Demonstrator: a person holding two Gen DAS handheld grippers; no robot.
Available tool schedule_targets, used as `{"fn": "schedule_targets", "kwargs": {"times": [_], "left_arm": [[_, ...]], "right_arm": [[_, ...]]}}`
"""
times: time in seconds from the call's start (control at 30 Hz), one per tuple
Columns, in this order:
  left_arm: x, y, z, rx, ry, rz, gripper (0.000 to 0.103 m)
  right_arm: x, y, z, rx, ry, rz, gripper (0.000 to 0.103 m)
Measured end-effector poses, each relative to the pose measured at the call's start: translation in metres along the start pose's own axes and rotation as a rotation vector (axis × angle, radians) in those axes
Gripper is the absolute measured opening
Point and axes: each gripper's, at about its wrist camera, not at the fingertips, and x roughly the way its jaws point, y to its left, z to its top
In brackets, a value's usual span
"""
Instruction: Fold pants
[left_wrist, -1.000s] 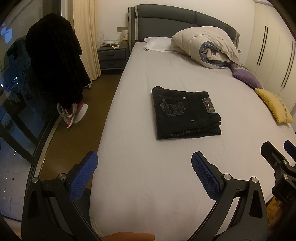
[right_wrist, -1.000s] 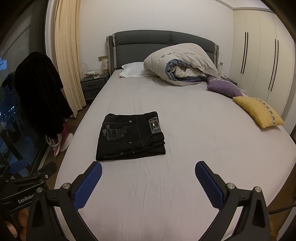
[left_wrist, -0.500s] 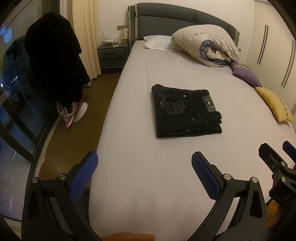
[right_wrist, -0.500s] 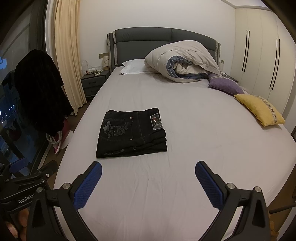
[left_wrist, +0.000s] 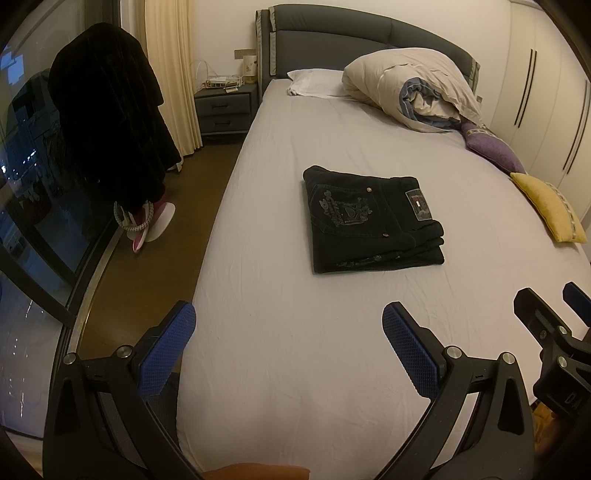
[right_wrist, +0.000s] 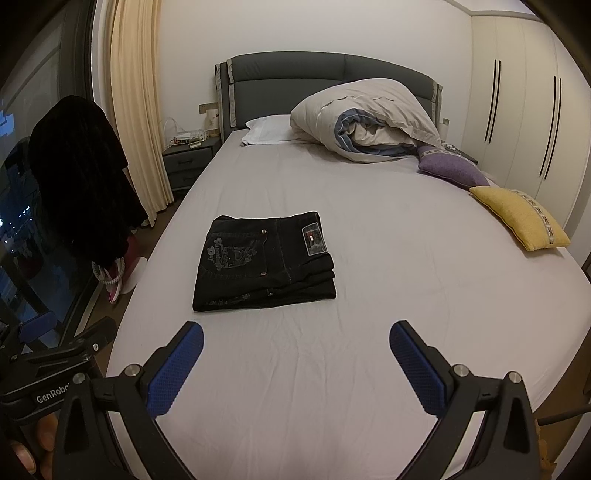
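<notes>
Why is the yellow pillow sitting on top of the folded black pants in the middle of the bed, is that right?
Not quite. The yellow pillow is not on the folded black pants; it lies apart from them, by the bed's edge near the wardrobe. The pants do lie folded in the middle of the bed with nothing on them. The right wrist view shows this clearly.

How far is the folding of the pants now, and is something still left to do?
It looks done: the black pants lie on the bed sheet as a compact rectangle of stacked layers, patch side up. Nothing is in hand: the left tongs and the right tongs are both open, empty and apart from the pants. At most, the slightly uneven right edge needs squaring.
</notes>
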Motion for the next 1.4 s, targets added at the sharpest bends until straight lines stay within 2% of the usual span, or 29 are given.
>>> {"fn": "schedule_targets", "kwargs": {"times": [0.9,1.4], "left_arm": [[0.004,0.002,-0.007,0.002,0.01,0.002,0.103],[0.01,0.007,-0.007,0.005,0.023,-0.001,0.103]], "right_arm": [[0.0,0.0,-0.001,-0.001,0.004,0.001,0.103],[0.002,-0.001,-0.016,-0.002,0.015,0.007,0.103]]}}
